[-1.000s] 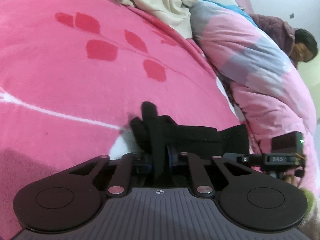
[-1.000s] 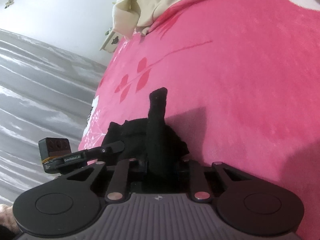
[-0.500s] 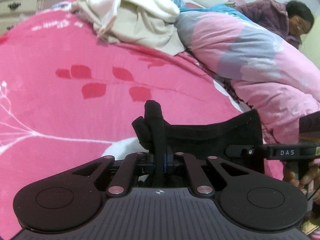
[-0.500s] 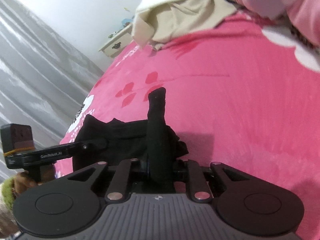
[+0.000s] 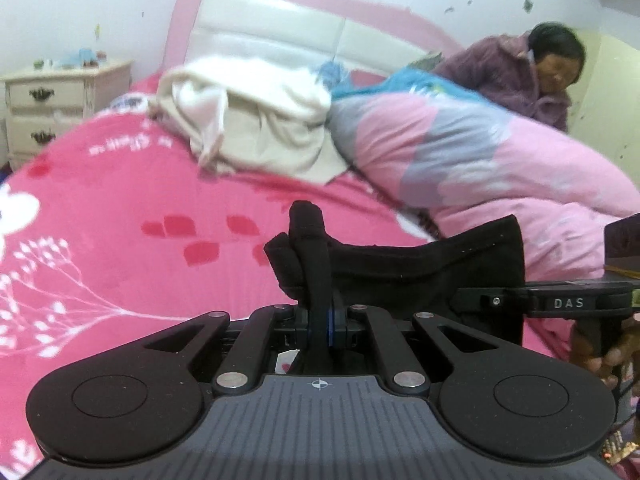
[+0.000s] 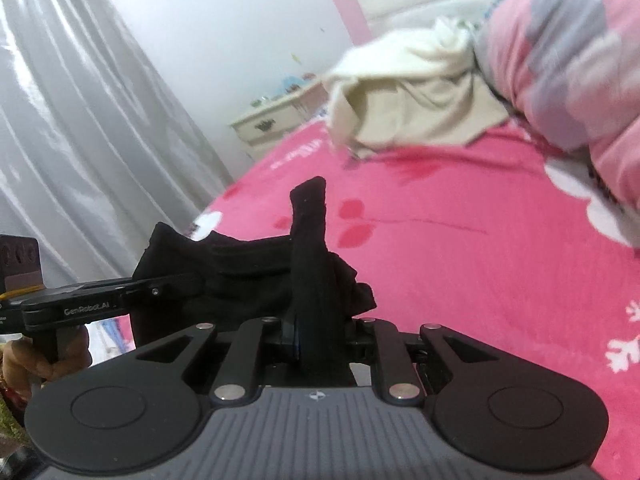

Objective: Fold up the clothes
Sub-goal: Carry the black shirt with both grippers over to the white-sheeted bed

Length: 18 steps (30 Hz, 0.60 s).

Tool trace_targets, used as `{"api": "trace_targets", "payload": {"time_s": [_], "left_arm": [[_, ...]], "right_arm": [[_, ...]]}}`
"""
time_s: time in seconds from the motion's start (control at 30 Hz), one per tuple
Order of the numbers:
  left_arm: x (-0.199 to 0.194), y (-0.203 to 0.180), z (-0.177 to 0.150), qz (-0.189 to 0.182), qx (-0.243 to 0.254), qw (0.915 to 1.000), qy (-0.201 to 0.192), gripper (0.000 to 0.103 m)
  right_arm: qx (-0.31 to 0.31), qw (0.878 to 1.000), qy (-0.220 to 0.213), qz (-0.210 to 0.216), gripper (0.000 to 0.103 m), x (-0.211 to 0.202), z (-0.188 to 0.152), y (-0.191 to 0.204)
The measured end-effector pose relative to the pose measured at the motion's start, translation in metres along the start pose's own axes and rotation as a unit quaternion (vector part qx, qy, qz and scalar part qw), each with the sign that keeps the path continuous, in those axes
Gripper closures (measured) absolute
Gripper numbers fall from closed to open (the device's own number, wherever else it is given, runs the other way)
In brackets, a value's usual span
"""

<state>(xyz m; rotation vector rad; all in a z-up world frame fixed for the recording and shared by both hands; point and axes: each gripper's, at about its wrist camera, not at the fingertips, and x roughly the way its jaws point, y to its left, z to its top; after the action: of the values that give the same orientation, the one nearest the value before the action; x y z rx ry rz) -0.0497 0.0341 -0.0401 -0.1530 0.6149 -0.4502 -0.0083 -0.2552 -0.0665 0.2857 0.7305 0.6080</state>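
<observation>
Both tongs are clamped tight on one black garment (image 5: 420, 268), stretched between them in the air above the pink bedspread (image 5: 120, 240). The left tongs (image 5: 310, 240) pinch its left edge, jaws nearly closed with fabric wrapped over the tips. The right tongs (image 6: 310, 240) grip the other edge, a thicker bunch of cloth between the jaws. A cream blanket (image 5: 256, 120) lies heaped near the headboard (image 5: 272, 40), just beside a pink and grey quilt (image 5: 480, 152).
</observation>
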Motion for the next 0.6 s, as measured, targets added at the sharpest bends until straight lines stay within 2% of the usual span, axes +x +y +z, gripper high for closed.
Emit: {"api": "trace_targets", "payload": {"time_s": [0.3,0.6], "left_arm": [[-0.090,-0.007,0.008,0.010,0.000,0.9974,-0.071,0.099],[-0.174,-0.004,0.023,0.037,-0.018,0.9903,-0.133,0.099]], "right_arm": [[-0.049,0.997,-0.050,0.046,0.086,-0.048,0.012,0.062],[-0.112,0.985,-0.070,0.111,0.086,-0.066,0.041,0.136]]}}
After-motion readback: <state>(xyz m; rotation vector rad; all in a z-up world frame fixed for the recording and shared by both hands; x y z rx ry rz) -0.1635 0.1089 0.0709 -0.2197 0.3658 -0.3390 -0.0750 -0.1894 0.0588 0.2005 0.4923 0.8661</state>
